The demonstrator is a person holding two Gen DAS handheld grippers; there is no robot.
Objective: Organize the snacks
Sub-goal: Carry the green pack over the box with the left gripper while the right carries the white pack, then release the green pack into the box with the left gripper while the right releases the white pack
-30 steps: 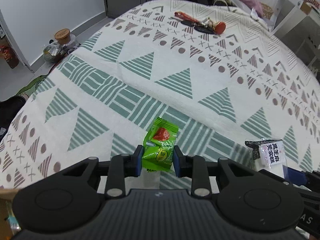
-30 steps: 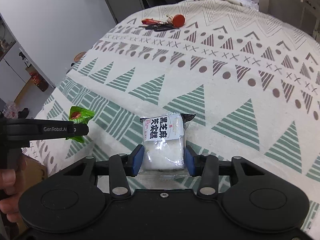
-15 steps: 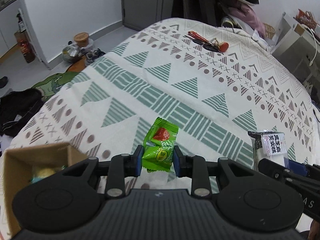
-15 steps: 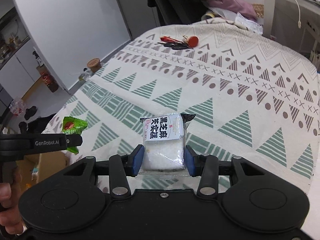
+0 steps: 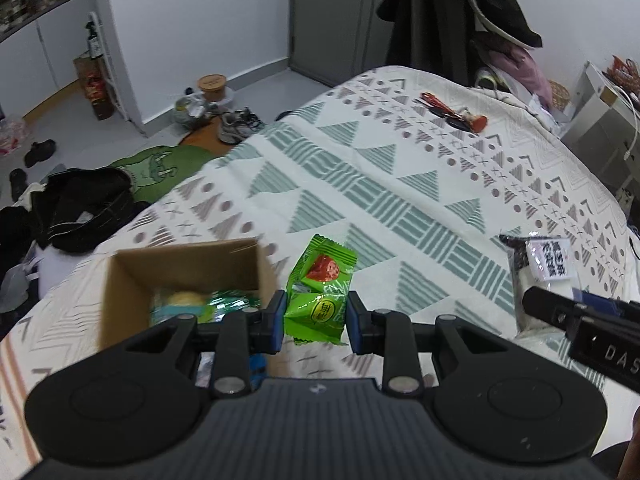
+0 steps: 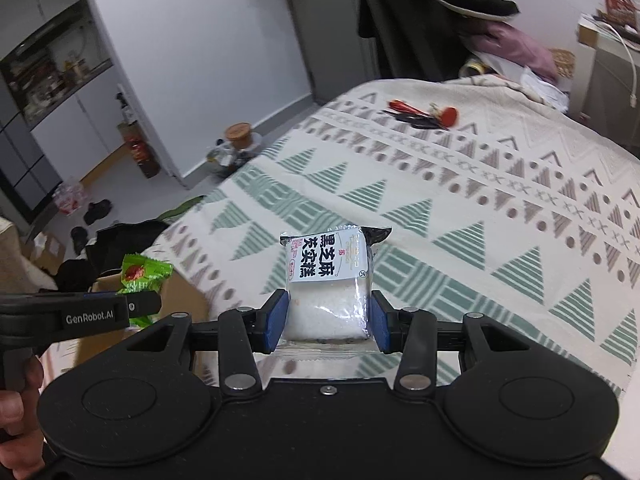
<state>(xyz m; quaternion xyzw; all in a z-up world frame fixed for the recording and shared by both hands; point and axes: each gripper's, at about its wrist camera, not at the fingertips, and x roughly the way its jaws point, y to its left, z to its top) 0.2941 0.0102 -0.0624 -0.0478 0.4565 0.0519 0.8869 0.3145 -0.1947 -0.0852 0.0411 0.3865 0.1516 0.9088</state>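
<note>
A lived-in bedroom in a home.
Ahead of the tool spreads a bed (image 5: 400,184) under a triangle-patterned cover, with dark coats (image 5: 452,12) hanging beyond its far end; to the tool's left, shoes (image 5: 236,126), a lidded jar (image 5: 212,88) and heaped dark clothes (image 5: 80,208) litter the grey floor (nothing tidy here).

My left gripper (image 5: 316,316) is level, blue pads clamped on both sides of a green snack packet (image 5: 320,292), raised off the surface. My right gripper (image 6: 326,318) sits just beside it at similar height, pads pinching a white cake pack (image 6: 328,280). Hand (image 6: 16,408) visible on the left handle.
</note>
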